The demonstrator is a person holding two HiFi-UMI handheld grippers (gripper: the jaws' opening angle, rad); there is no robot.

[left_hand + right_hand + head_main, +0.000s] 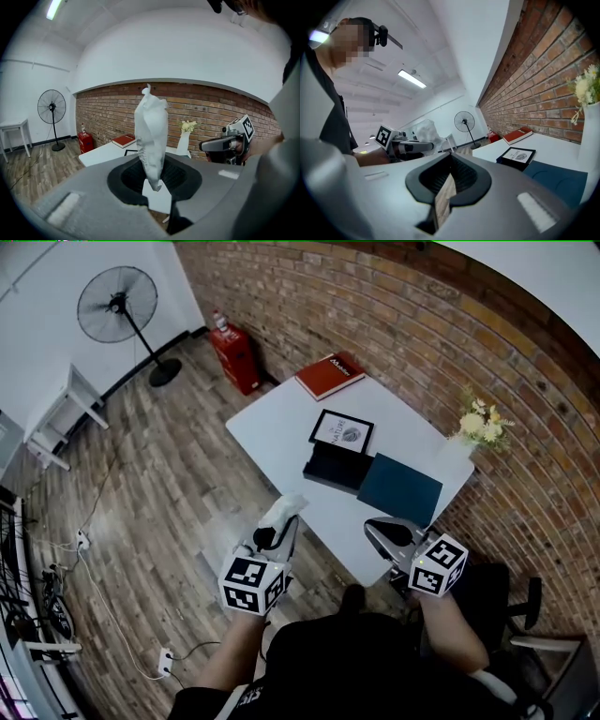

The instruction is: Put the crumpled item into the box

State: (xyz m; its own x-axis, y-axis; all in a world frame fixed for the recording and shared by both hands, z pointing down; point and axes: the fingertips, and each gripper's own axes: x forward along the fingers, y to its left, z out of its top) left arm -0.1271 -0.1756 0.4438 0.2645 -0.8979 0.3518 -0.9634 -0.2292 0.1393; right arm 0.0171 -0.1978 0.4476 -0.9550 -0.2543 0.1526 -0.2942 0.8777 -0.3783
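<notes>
The crumpled item (pixel 282 513) is a white wad of paper or plastic, and my left gripper (pixel 273 538) is shut on its lower end beside the table's near-left edge. In the left gripper view the wad (pixel 151 133) stands upright between the jaws of that gripper (pixel 157 190). The shallow black box (pixel 336 469) lies on the white table (pixel 272 423), beyond and to the right of the wad. My right gripper (pixel 383 530) hovers over the table's near corner; its jaws (pixel 444 199) stand a narrow slit apart with nothing between them. From there the box (pixel 512 161) shows ahead.
A framed card (pixel 341 431) leans at the box's far side and a dark teal folder (pixel 400 488) lies to its right. A red book (pixel 330 376) and a vase of flowers (pixel 478 425) stand at the table's far parts. A fan (pixel 118 306) and red extinguisher (pixel 234 354) stand on the floor.
</notes>
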